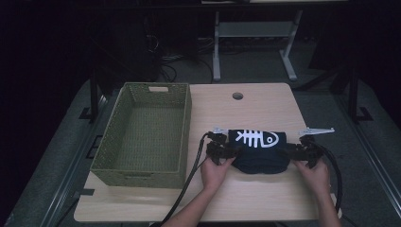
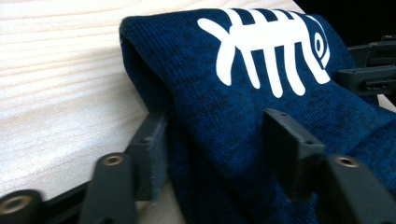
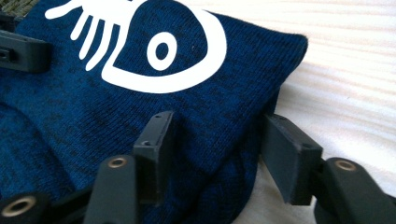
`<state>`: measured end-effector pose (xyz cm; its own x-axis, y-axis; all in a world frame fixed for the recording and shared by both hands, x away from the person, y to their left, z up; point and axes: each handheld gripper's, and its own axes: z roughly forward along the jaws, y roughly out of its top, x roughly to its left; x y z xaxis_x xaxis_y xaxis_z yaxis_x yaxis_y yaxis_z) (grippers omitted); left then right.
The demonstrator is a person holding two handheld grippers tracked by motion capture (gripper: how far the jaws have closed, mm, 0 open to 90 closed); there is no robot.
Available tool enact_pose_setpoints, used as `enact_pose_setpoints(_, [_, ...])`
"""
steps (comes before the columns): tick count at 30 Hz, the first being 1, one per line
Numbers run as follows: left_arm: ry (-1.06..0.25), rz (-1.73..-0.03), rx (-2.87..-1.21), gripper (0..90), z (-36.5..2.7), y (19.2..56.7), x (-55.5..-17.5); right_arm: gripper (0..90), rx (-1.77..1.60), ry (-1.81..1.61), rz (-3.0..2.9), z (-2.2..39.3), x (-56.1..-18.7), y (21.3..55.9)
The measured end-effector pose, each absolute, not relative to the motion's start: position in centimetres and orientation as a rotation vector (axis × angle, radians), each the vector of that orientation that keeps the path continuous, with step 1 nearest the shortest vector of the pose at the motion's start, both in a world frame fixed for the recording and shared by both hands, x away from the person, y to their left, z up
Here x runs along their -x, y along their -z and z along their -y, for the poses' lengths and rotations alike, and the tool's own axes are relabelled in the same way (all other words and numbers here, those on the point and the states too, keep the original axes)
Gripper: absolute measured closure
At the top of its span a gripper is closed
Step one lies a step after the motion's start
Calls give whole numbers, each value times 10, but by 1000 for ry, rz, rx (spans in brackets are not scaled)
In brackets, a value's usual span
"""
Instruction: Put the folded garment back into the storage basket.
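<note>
Your left gripper [image 1: 226, 152] and right gripper [image 1: 297, 152] pinch the two ends of the folded blue cloth [image 1: 259, 150]. It lies left to right, with the green basket [image 1: 144, 135] to its left.

Dim room, grey floor [image 1: 56, 156], perhaps a white desk frame [image 1: 250, 33] behind

basket [image 1: 146, 132] left on table [image 1: 255, 198]; folded cloth [image 1: 260, 150] to its right.

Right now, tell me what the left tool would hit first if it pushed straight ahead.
The folded blue cloth with the white fish-bone print: it already sits between the left tool's jaws. Farther along that line is the right tool, though depth is unclear.
</note>
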<state>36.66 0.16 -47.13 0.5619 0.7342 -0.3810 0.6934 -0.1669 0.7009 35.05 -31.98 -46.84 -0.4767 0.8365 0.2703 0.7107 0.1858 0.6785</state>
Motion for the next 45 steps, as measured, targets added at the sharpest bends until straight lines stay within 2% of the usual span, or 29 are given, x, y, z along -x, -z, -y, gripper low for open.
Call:
enact_pose_setpoints(1, [-63, -1144, -1904, 512, -1, 472, -366, 503, -1495, -1149, -2298, 318, -350, 469])
enact_pose_setpoints(4, [-57, -1150, -1900, 554, 0, 472, -366, 534, -1512, -1141, -2291, 315, -351, 470])
enact_pose_setpoints(9, [-36, -1164, -1886, 616, 3, 473, -367, 652, -1527, -1146, -2298, 311, -349, 471])
enact_pose_setpoints(15, [-3, -1173, -1871, 684, 2, 473, -369, 711, -1554, -1163, -2297, 310, -347, 470])
enact_pose_setpoints(28, [-27, -1119, -1891, 715, 0, 450, -364, 724, -1537, -1176, -2303, 306, -339, 458])
enact_pose_setpoints(45, [-25, -1053, -1861, 711, -7, 407, -353, 725, -1472, -1238, -2287, 307, -326, 406])
